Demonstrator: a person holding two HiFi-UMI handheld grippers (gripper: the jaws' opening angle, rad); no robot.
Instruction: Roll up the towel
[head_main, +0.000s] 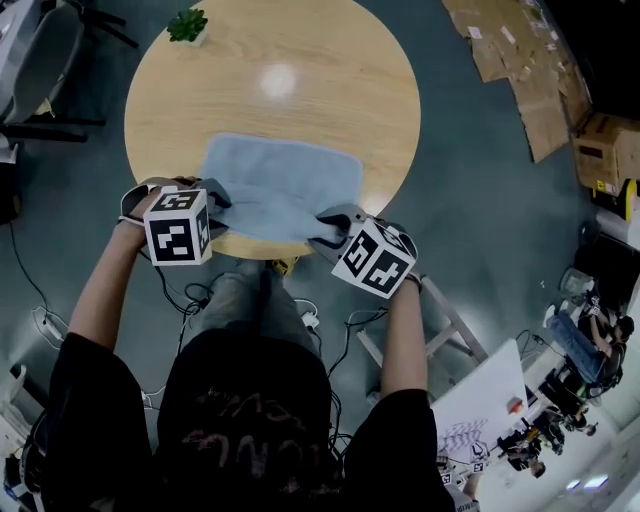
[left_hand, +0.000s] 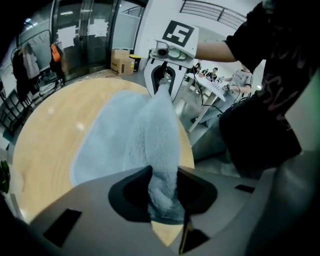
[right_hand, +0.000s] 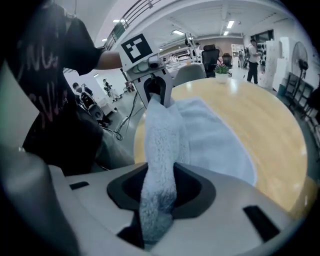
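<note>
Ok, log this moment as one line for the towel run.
phase: grasp near edge | left claw: shut on towel corner | right claw: shut on other corner | towel: spread on table, unrolled

Round wooden table (head_main: 330, 90) on grey floor (head_main: 470, 200), cardboard (head_main: 525, 75) nearby

The towel (head_main: 285, 180) lay on the near half of the table (head_main: 330, 90), its near edge along the table's near rim. The left gripper (head_main: 218, 205) was at the towel's near-left corner and the right gripper (head_main: 330, 228) at its near-right corner, each with towel between its jaws. The plant (head_main: 187, 25) stood on the table's far-left edge, well apart from the towel. On the floor, cardboard (head_main: 520, 60) lay far right, with a box (head_main: 605, 150) just on its near side, and a chair (head_main: 40, 60) stood far left.
</note>
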